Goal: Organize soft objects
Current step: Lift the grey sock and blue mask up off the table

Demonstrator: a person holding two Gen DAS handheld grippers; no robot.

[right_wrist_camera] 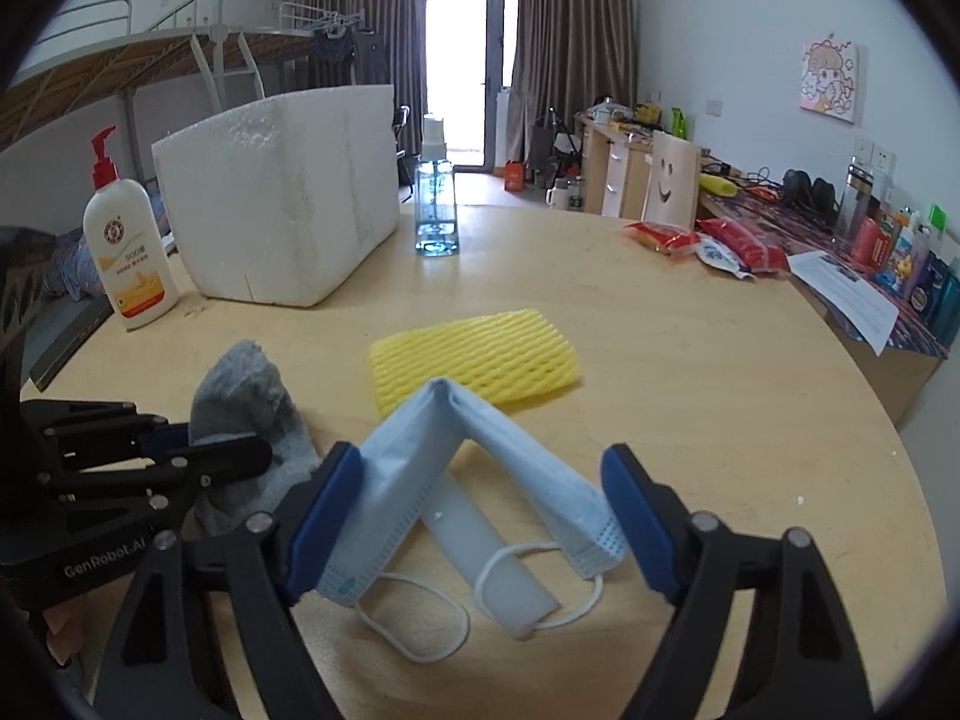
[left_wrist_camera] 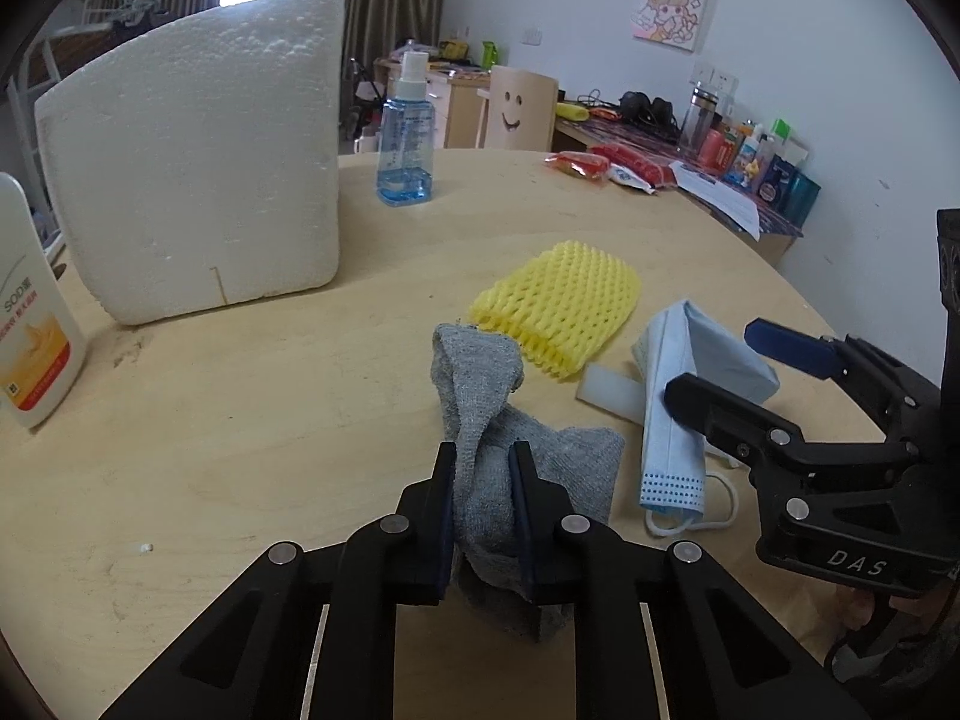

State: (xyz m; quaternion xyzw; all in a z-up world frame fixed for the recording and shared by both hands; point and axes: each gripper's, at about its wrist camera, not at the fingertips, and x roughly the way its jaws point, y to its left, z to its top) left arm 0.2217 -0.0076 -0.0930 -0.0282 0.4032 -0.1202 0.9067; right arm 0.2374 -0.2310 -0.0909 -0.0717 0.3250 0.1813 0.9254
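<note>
Currently the left tool [left_wrist_camera: 480, 510] pinches the grey sock [left_wrist_camera: 510, 468]; the right tool [right_wrist_camera: 480, 516] straddles the blue mask [right_wrist_camera: 420, 480], jaws wide, not gripping. Just beyond the sock lies the yellow foam net [left_wrist_camera: 558, 306]; further, the foam box [left_wrist_camera: 192, 162]. Nothing appears sorted yet.

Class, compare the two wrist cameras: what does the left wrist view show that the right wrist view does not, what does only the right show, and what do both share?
Only the left wrist view shows the left gripper from behind, its pads pressed on the gray sock.

Only the right wrist view shows the lotion bottle's red pump, a loft bed and the right gripper open around the folded blue face mask.

Both show the sock, mask, yellow foam net, white foam box, blue spray bottle and round wooden table.
</note>
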